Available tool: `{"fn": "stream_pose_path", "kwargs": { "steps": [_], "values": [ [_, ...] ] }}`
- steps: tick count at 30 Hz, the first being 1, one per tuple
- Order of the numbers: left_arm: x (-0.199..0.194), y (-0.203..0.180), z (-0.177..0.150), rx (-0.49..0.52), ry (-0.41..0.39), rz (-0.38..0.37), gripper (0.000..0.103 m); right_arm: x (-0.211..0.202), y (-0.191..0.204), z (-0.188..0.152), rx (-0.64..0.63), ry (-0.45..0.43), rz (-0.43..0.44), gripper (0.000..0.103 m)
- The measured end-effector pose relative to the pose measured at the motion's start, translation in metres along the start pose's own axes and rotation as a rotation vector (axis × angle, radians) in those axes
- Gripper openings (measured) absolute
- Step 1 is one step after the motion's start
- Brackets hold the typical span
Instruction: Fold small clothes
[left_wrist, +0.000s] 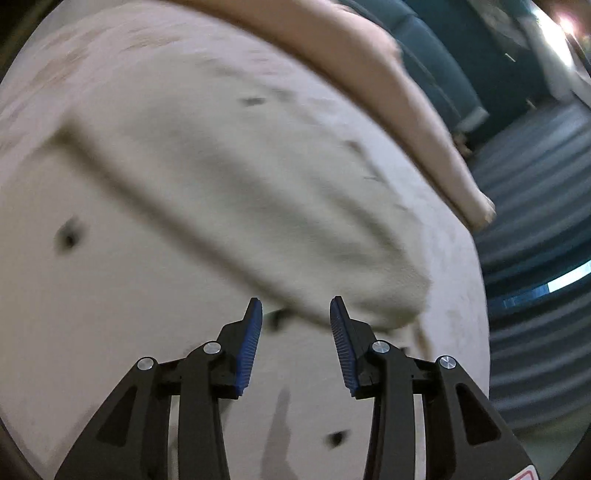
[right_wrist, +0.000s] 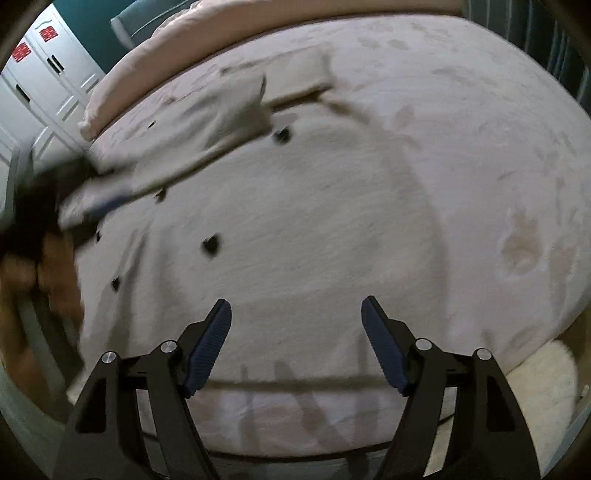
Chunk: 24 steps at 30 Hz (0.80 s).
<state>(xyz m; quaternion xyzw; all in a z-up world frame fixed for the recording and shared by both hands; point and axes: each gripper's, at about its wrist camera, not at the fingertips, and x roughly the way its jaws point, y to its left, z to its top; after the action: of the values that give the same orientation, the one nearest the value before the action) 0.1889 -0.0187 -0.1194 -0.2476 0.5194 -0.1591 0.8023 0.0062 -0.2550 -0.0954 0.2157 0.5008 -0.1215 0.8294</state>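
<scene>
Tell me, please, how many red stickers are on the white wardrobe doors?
2. The upper red sticker and the lower red sticker sit on neighbouring doors of the white wardrobe, top left in the right wrist view. Others may be out of frame.

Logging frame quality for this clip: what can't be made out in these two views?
- Left wrist view: the garment is motion-blurred, so its type and fold edges are unclear.
- Right wrist view: the left gripper is a dark smear at the frame's left edge, so its jaw state is unreadable there.
- Small dark spots on the fabric: too blurred to identify.
</scene>
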Motion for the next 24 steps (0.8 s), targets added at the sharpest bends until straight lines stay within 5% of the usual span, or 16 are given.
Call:
{"fn": "stream_pose_path", "kwargs": {
  "steps": [6,11,17,18,20,21,23,24],
  "values": [
    [-0.044,0.073,0.029,-0.180,-0.111,0.102,0.039,0.015,0.015,0.062,-0.030,-0.069,0.048,0.071],
    [-0.069,0.091,0.073,-0.252,-0.192,0.110,0.043,0.056,0.035,0.127,0.043,-0.079,0.095,0.071],
    [-0.046,0.116,0.096,-0.351,-0.179,0.066,0.046,0.099,0.044,0.155,0.106,-0.026,0.059,0.069],
    [-0.049,0.132,0.097,-0.367,-0.166,0.063,0.046,0.103,0.045,0.156,0.108,-0.021,0.060,0.064],
    [-0.035,0.142,0.104,-0.415,-0.143,0.029,0.043,0.113,0.055,0.162,0.094,0.009,0.082,0.016],
    [-0.033,0.145,0.105,-0.426,-0.138,0.021,0.039,0.114,0.060,0.167,0.075,0.015,0.080,0.007],
    [-0.031,0.144,0.113,-0.440,-0.153,-0.020,0.008,0.092,0.081,0.188,-0.003,-0.063,0.101,0.005],
    [-0.034,0.142,0.118,-0.432,-0.171,-0.027,0.004,0.077,0.089,0.197,-0.032,-0.111,0.131,0.005]
  ]
}}
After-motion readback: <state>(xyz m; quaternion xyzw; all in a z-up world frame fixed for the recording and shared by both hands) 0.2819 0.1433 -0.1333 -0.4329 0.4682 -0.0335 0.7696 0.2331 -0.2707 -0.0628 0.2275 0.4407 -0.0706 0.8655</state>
